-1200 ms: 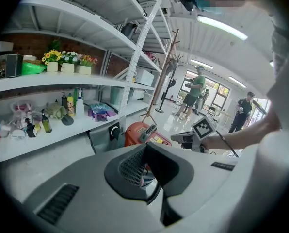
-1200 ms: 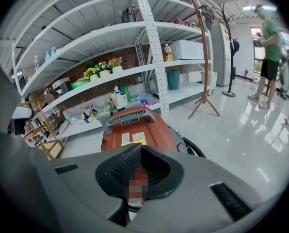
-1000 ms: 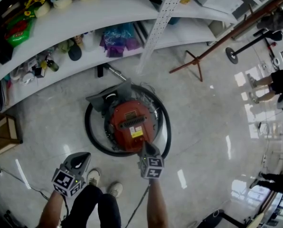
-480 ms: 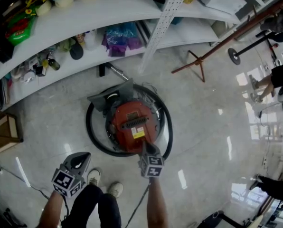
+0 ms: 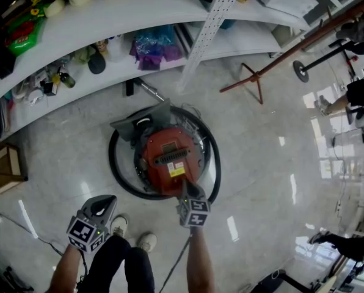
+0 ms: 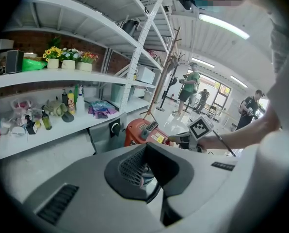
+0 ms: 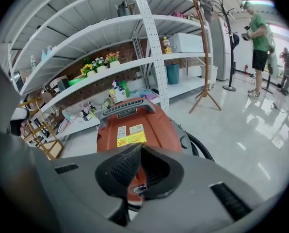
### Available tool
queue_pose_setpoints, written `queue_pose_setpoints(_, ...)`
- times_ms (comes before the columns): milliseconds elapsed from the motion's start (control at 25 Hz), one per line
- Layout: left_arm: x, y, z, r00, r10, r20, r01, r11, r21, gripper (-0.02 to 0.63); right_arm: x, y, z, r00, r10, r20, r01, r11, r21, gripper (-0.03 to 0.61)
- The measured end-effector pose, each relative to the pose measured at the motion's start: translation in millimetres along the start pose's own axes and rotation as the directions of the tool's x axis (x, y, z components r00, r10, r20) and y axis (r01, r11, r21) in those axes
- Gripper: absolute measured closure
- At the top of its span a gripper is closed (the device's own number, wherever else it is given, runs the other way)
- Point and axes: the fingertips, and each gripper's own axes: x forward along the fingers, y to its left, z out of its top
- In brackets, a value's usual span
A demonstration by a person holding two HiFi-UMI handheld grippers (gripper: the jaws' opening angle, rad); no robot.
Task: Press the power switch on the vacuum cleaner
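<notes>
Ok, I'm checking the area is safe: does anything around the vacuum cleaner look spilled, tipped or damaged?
Nothing stands out. The vacuum cleaner sits upright on the floor, its hose looped round it, and no spill shows nearby.

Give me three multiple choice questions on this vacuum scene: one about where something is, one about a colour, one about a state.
1. Where is the black hose?
A) on a shelf
B) coiled round the vacuum cleaner
C) hung on a stand

2. What colour is the vacuum cleaner's top?
A) red
B) blue
C) green

3. How do the right claw's jaws stand?
A) wide apart
B) shut on a bottle
C) together, empty

Answers:
1 B, the head view shows it ringing the body.
2 A, it is red in every view.
3 C, the right gripper view shows them meeting with nothing between.
</notes>
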Motion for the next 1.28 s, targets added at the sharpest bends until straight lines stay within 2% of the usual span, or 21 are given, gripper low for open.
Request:
queue_pose_setpoints(320,-2.8,7.3,-4.1,1.0,0.007,-0.003,-0.008,1.0,-0.016,0.606,4.5,-4.1,-5.5,0.999,-0.035,-0.018,0.035,0.999,-0.001,0.571)
queue_pose_setpoints(680,-5.3,9.8,-7.4,1.0,0.016,-0.001,-0.016,1.0,-0.016,0.606,6.1,-9.9,-13.1,0.999,-0.037,-0.025,0.038,0.999,0.018,0.571)
queue_pose_setpoints(1280,-10.5,6.6,1.1,1.0,0.015,0.008,-0.015,1.0,-0.002,0.606,-9.6,-10.4,-5.1,0.999,-0.03,0.02,0.028,0.998,0.056,0.571)
